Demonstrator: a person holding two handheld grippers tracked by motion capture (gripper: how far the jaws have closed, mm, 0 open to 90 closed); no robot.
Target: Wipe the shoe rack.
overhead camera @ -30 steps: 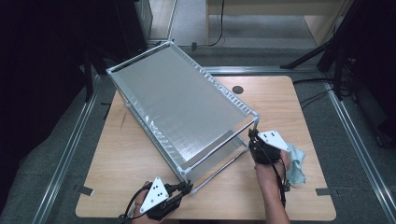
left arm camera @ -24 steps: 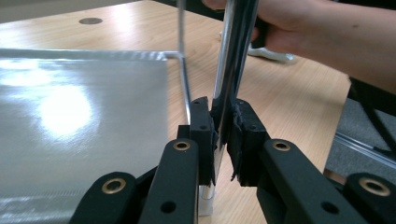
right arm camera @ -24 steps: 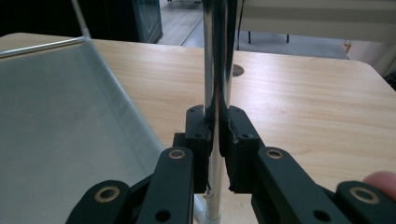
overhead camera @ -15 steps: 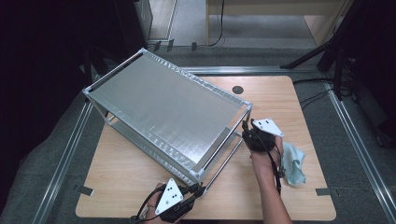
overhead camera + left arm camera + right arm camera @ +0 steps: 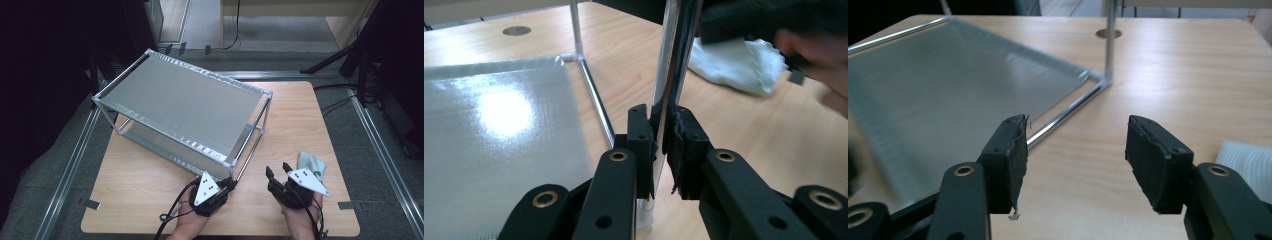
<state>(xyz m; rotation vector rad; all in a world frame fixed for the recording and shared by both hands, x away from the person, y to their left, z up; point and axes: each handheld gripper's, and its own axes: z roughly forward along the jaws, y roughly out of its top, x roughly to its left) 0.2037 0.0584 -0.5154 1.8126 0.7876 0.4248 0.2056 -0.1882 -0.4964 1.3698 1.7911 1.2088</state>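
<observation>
Rack: a two-shelf metal rack [image 5: 185, 107] stands upright on the wooden table [image 5: 320, 125], set at a slant, its far left corner hanging past the table's edge.
Top shelf: a flat grey sheet in a silver tube frame, level.
Lower shelf: a shiny grey sheet [image 5: 499, 140] lying just above the tabletop, catching a bright glare in the left gripper view.
Left gripper: the left gripper [image 5: 225, 184] sits at the rack's near corner, its jaws clamped tight on the upright corner post [image 5: 671, 80]; the pads press on the post from both sides, low down near its foot.
Right gripper: the right gripper [image 5: 278, 171] is off the rack, just beside the near right edge, over bare table; its jaws have just been opening, and nothing lies between the pads [image 5: 1013, 150].
Right gripper view: the bottom rail [image 5: 1068, 112] and a far post [image 5: 1110, 37] of the rack lie ahead of the parted jaws.
Cloth: a pale cloth [image 5: 311, 165] lies crumpled on the table just right of the right gripper, apart from the rack.
Hands: a hand [image 5: 192, 225] comes in from the near edge behind each gripper.
</observation>
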